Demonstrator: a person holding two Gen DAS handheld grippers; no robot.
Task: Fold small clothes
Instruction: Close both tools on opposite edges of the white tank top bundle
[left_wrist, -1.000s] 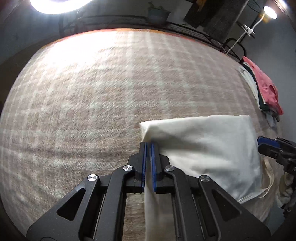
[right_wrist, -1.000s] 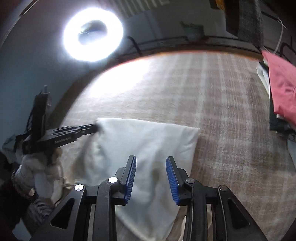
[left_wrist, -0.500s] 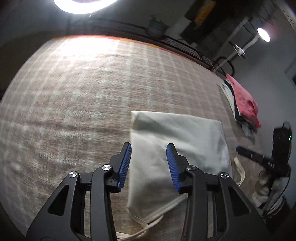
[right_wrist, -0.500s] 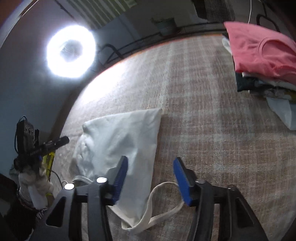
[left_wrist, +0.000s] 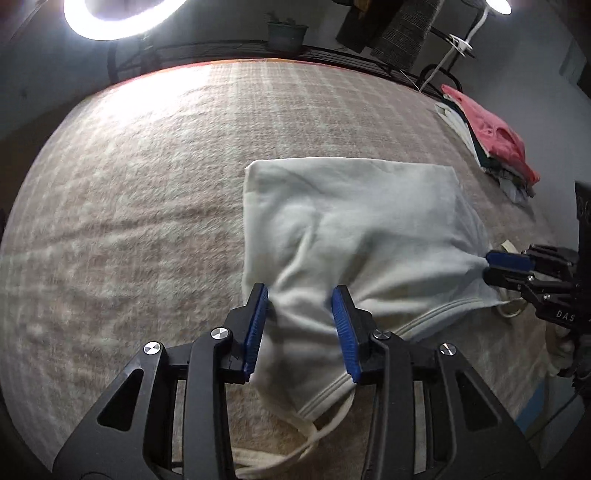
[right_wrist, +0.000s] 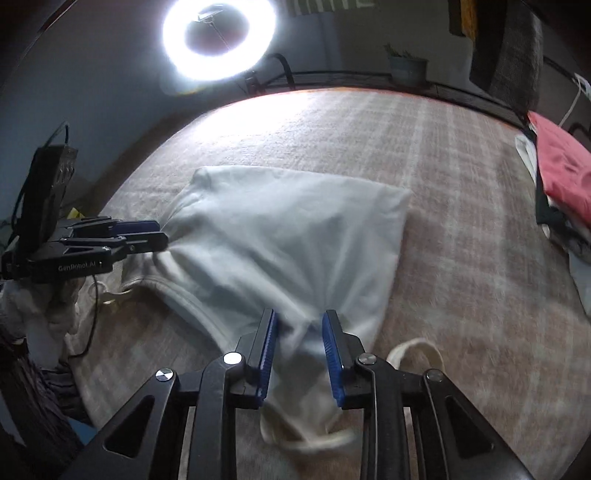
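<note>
A cream cloth tote bag (left_wrist: 354, 221) with long straps lies on the plaid blanket (left_wrist: 147, 184). My left gripper (left_wrist: 301, 299) has its jaws apart around a bunched fold at the bag's near left edge. My right gripper (right_wrist: 299, 325) also has its jaws apart around bunched cloth at the bag's (right_wrist: 280, 229) near right edge. In the left wrist view the right gripper (left_wrist: 491, 266) touches the bag's right corner. In the right wrist view the left gripper (right_wrist: 160, 234) touches its left corner. A strap loop (right_wrist: 417, 350) lies by my right fingers.
A stack of folded clothes with a pink top (left_wrist: 491, 136) sits at the blanket's right edge, also in the right wrist view (right_wrist: 561, 173). A ring light (right_wrist: 218, 37) shines behind the bed. A metal rail (left_wrist: 258, 51) runs along the far edge.
Both grippers dropped back onto the bag's near corners and now straddle bunched cloth. The left gripper, shut one second ago, is open. The bag's near edge is gathered and lifted.
</note>
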